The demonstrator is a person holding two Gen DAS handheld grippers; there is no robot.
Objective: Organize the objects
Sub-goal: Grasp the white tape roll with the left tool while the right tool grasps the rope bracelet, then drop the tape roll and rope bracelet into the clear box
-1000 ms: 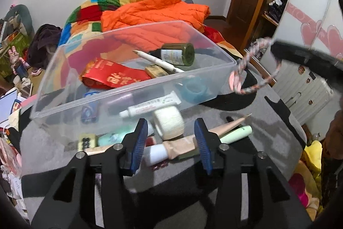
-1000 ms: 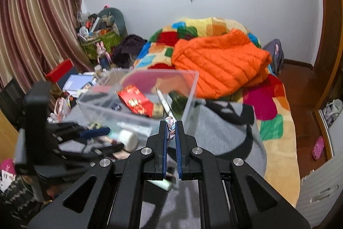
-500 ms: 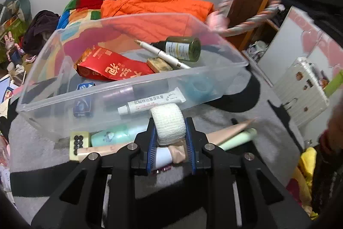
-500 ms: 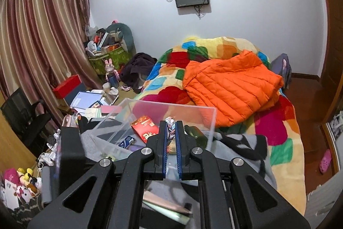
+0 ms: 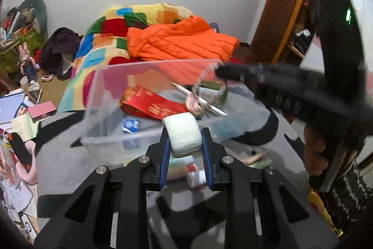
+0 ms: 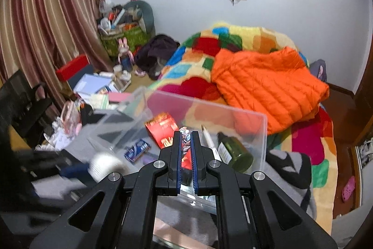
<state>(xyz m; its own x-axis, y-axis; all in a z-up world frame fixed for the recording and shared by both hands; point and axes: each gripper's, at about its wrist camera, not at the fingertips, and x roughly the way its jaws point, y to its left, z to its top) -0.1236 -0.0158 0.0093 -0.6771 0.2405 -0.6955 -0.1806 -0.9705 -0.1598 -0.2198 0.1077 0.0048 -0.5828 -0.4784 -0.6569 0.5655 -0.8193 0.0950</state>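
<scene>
Lifted off the grey blanket since a second ago, the white bandage roll point(image 5: 184, 134) now sits pinched between the left tongs point(image 5: 184, 151), whose blue pads press its two sides, just short of the near wall of the clear plastic bin point(image 5: 130, 140). At far left of the left wrist view, books and boxes crowd the floor beside the bed. Inside the bin lie a red packet point(image 5: 149, 104), a small blue box point(image 5: 131, 125), a white pen point(image 5: 200, 100) and a green bottle point(image 6: 234, 152). Tubes and a small pot lie on the blanket below the roll. To the right, the right tongs point(image 6: 185, 144) have swung in over the bin, closed tight on a braided, multicoloured cord loop point(image 5: 205, 85) that hangs above the pen and bottle; a hand point(image 5: 314, 155) grips their handle at the frame's right edge. Behind it all, an orange padded jacket point(image 5: 181, 41) lies on the patchwork bedspread.
</scene>
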